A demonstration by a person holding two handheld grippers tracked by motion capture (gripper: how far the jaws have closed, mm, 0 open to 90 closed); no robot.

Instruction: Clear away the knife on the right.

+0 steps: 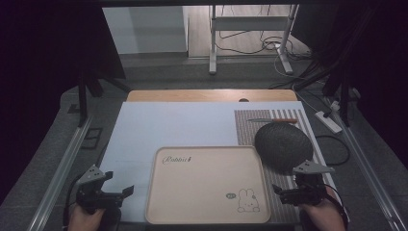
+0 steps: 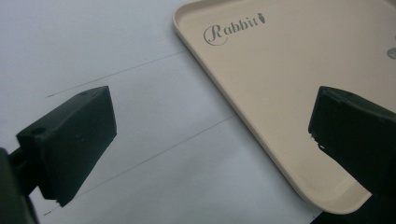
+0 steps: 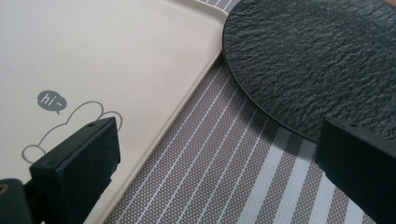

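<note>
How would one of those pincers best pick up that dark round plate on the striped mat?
Probably by its rim. The black plate lies flat on the striped mat, so only its thin edge gives the jaws a hold. The near right edge looks best, closest to the open right gripper; its left side sits by the beige tray.

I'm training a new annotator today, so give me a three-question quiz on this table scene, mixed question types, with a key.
1. True or false: the dark round plate sits inside the beige tray.
2. Multiple choice: what lies on the striped mat beyond the plate? A) a knife B) a cup C) a sponge
3. Fill in: both the left gripper and the right gripper have their fingers ____, holding nothing.

Key: 1 false, the plate rests on the mat beside the tray's right edge; 2 A, the knife; 3 open.
</note>
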